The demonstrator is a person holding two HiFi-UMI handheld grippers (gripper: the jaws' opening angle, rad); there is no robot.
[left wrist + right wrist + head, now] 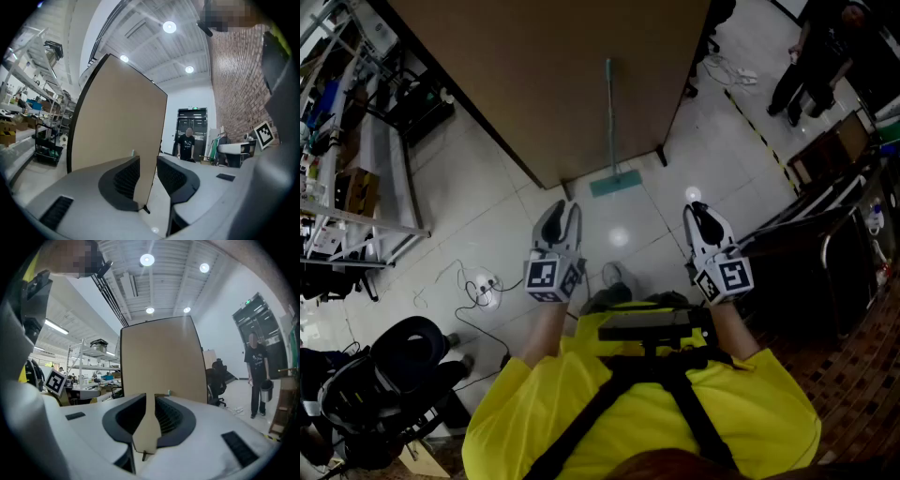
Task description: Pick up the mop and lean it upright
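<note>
Mop (608, 122) leaning on board (534, 66), upper centre. I am holding left gripper (561, 210) and right gripper (698, 210) level, fingers part-open, empty. Task apparently finishing; next, retreating.

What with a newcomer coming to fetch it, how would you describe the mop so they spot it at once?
Find the big tan board standing on the pale floor. The mop leans on its face near the right edge in the head view. It alone is a long thin teal pole ending in a flat teal head.

no writing, label or number can be read anywhere
</note>
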